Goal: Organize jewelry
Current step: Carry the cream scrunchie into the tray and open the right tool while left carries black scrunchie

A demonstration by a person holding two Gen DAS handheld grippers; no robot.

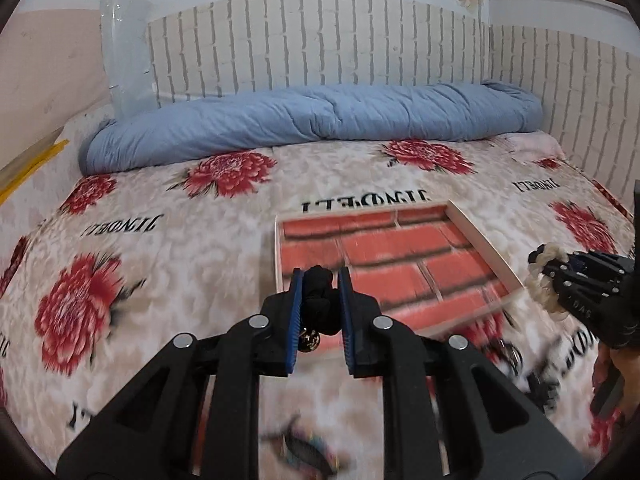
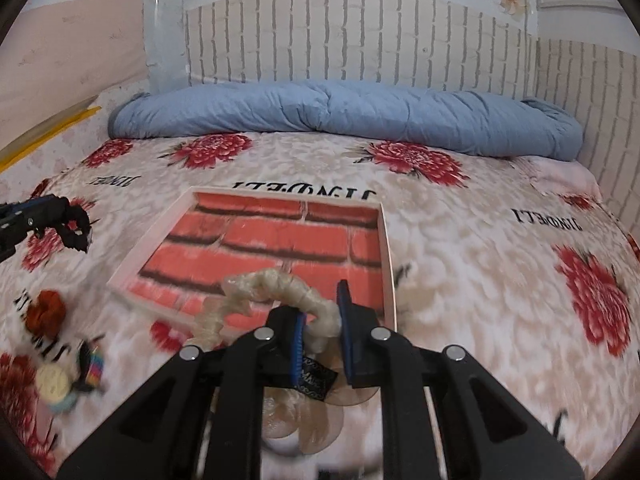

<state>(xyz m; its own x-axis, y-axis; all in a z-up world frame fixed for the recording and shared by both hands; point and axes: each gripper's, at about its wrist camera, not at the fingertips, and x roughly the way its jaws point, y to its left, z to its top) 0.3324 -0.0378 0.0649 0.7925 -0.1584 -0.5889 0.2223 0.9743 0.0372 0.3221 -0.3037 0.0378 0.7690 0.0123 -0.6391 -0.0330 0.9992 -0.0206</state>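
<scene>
L claw (image 1: 320, 300) clamped: black scrunchie (image 1: 318, 292) | R claw (image 2: 322, 320) clamped: cream scrunchie (image 2: 272, 284) | both over tray (image 2: 386, 240) near edge

Bed cover (image 1: 192, 248): my work surface, white with big red flowers and black lettering.
Quilt (image 1: 320, 116): blue, rolled along the far edge.
Wall panel (image 2: 360, 36): white brick pattern behind it.
Yellow strip (image 1: 36, 164): far left, by the wall.

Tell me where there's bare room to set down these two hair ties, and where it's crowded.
The brick-patterned tray is bare inside its white rim. The bedspread lies open between the tray's right rim and the wall, and between its far rim and the blue duvet. It's crowded near the tray's left corner: red scrunchie and small trinkets.
</scene>
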